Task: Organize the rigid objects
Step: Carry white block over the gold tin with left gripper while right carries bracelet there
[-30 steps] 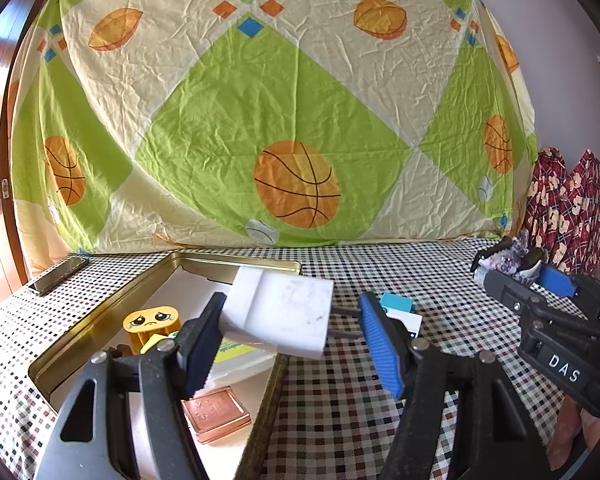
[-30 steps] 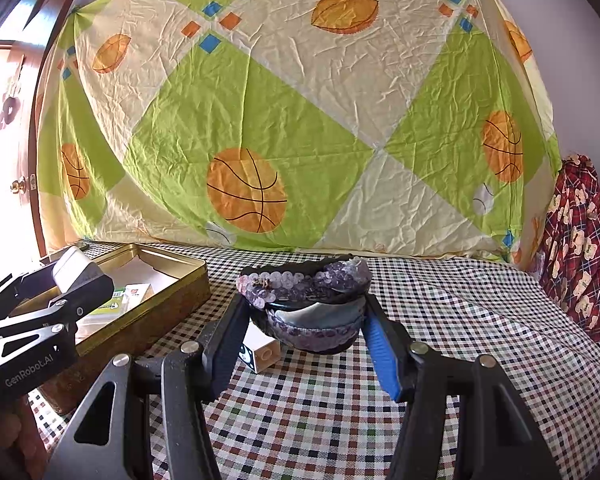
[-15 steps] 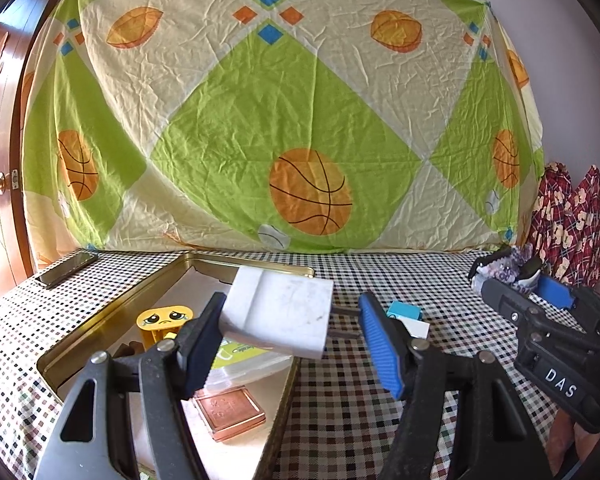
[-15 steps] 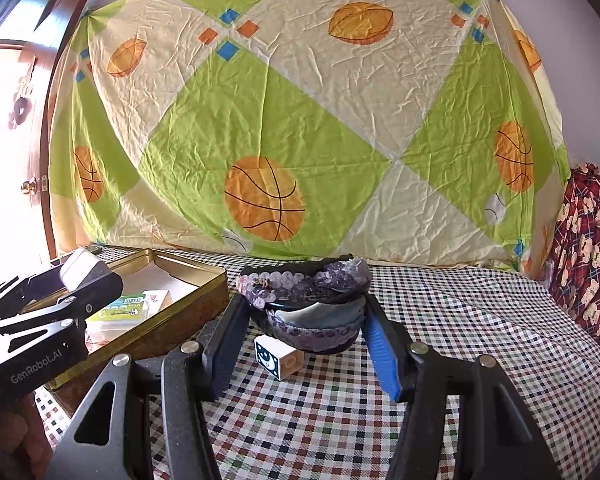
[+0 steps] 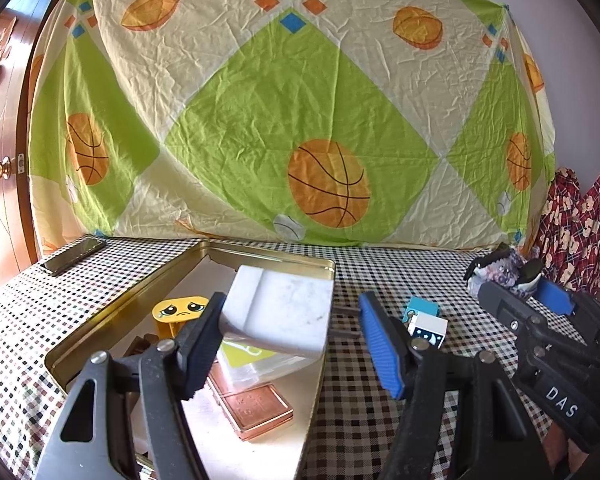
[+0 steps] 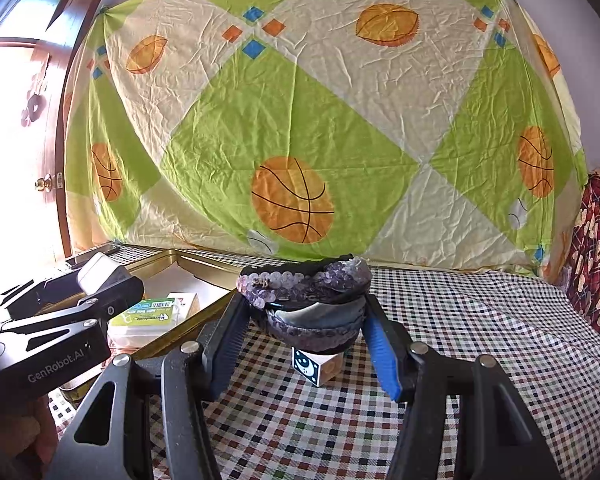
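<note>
Above the gold tin's (image 5: pixel 100 330) 3 o'clock rim, my left tool (image 5: pixel 288 336) pinches a white charger (image 5: pixel 278 314) by its prongs; it could pivot loose.

Our left gripper (image 5: pixel 290 332) and right gripper (image 6: pixel 304 330) are black, silver-screwed, each with one blue ribbed pad; bodies read "GenRobot.AI" and "DAS".

Both views sit low over the checked table (image 5: pixel 380 420), facing the basketball sheet (image 5: pixel 300 120) hung behind it. The left wrist camera looks along its fingers from close above the gold tin (image 5: pixel 112 312), with the right gripper (image 5: pixel 528 284) at its right edge. The right wrist camera looks from further right; the tin (image 6: pixel 204 260) and left gripper (image 6: pixel 92 280) lie at its left. Both views share the star cube (image 5: pixel 428 330) (image 6: pixel 312 366).
</note>
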`<control>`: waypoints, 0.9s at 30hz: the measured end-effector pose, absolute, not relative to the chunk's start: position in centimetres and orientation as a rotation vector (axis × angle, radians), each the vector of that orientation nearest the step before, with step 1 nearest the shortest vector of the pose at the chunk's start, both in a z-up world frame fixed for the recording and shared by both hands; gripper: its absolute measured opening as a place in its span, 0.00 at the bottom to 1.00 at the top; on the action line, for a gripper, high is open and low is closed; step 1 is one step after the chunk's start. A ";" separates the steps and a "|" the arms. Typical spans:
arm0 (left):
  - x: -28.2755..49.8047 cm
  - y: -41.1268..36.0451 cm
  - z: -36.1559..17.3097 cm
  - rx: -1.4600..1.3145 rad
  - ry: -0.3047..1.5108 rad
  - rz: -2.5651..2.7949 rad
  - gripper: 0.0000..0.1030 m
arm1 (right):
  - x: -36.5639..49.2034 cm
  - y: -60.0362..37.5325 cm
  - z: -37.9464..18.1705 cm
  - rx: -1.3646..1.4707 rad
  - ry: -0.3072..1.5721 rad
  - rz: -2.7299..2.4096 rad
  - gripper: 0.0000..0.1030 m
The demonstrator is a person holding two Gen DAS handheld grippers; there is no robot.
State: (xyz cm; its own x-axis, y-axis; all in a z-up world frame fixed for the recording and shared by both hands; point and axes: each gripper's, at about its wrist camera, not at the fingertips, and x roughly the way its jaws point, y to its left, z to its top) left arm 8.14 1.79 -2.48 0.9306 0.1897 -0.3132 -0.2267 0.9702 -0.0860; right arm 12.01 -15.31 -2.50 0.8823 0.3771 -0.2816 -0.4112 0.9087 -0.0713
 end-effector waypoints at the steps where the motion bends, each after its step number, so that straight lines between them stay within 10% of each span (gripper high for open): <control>1: 8.1 2.0 -2.5 -0.125 0.309 0.215 0.64 | 12.0 -15.1 -2.5 -0.131 0.267 0.416 0.58; 27: 7.2 6.1 -2.6 -0.177 0.303 0.269 0.64 | 11.1 -10.9 -2.8 -0.159 0.264 0.487 0.58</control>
State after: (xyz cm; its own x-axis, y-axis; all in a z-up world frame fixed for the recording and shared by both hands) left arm 7.16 6.08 -2.62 0.9192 0.2335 -0.3170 -0.2864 0.9491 -0.1315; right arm 11.07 -10.94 -2.78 0.8510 0.4400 -0.2867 -0.4806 0.8725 -0.0877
